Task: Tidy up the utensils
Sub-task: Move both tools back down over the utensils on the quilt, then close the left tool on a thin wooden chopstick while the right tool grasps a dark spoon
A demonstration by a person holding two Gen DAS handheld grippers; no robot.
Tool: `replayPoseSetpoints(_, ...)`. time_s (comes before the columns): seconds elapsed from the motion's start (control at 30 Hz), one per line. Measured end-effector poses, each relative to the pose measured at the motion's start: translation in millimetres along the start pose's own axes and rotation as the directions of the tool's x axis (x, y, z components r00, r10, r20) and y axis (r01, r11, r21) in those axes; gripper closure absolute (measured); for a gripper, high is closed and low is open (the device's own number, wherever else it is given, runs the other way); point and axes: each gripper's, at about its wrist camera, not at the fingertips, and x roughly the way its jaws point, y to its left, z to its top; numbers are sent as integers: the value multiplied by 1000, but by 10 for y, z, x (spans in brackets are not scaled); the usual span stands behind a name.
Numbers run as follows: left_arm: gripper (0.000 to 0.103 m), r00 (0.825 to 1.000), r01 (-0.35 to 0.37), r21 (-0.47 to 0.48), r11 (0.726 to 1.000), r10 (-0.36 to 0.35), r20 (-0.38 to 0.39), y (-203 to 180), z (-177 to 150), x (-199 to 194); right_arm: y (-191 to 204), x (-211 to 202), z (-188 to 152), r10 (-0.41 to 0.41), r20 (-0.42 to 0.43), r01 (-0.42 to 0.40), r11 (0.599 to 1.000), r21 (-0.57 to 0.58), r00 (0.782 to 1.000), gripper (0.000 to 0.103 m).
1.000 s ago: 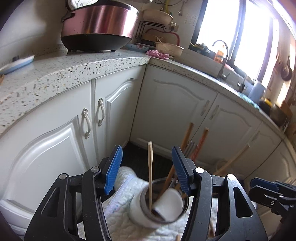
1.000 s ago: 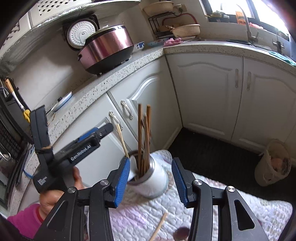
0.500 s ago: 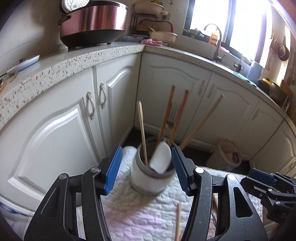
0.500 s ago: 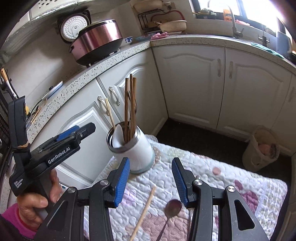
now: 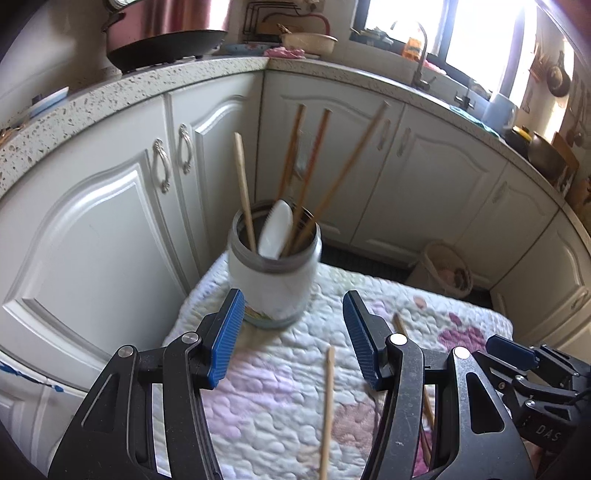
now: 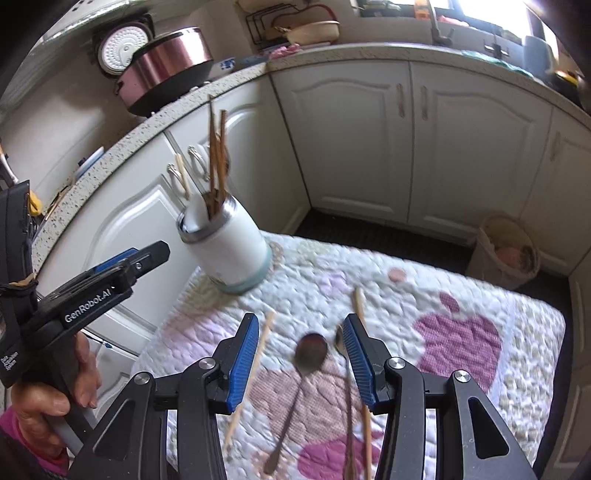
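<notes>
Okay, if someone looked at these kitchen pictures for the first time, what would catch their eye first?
Probably the white cylindrical utensil holder with a metal rim, bristling with brown wooden chopsticks, standing at the far corner of the quilted white cloth with pink flower patches. Then the loose pieces on that cloth: a dark metal spoon and a pale wooden chopstick, lying between the open blue-padded right tongs.

Below the right tool (image 6: 299, 354), the spoon (image 6: 308, 354) handles and loose chopsticks (image 6: 255, 365) run off the bottom edge, blurred. Ahead of the left tool (image 5: 293, 332), the holder (image 5: 273, 269) hides the lower ends of its chopsticks (image 5: 243, 192). The rice cooker (image 5: 166, 33) is cut off at the top edge.
</notes>
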Motion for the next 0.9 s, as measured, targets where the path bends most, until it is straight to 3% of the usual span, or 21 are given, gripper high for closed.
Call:
replayPoseSetpoints(0.2, 48, 997, 41, -17, 999, -43, -66, -41, -155, 103, -277, -19, -201, -30, -33, 31, 999, 27, 999, 57)
replayPoseSetpoints(0.37, 48, 983, 94, -49, 994, -100, -156, 5, -329, 271, -481, 77, -359, -24, -73, 29, 997, 65, 997, 52)
replayPoseSetpoints(0.5, 48, 963, 106, -79, 991, -122, -240, 53, -500, 490, -464, 238, -450, 55, -119, -45, 996, 82, 991, 52)
replayPoseSetpoints(0.67, 48, 942, 93, -103, 990, -121, -312, 125, -603, 741, -237, 526, -510, 150, -172, -143, 988, 57, 974, 63)
replayPoseSetpoints(0.77, 48, 936, 88, -101, 991, -117, -332, 159, -604, 831, -210, 798, -525, 167, -207, -152, 985, 86, 964, 66)
replayPoseSetpoints(0.9, 48, 932, 83, -74, 994, -104, -348, 161, -588, 903, -280, 1043, -488, 145, -209, -126, 986, 106, 967, 66)
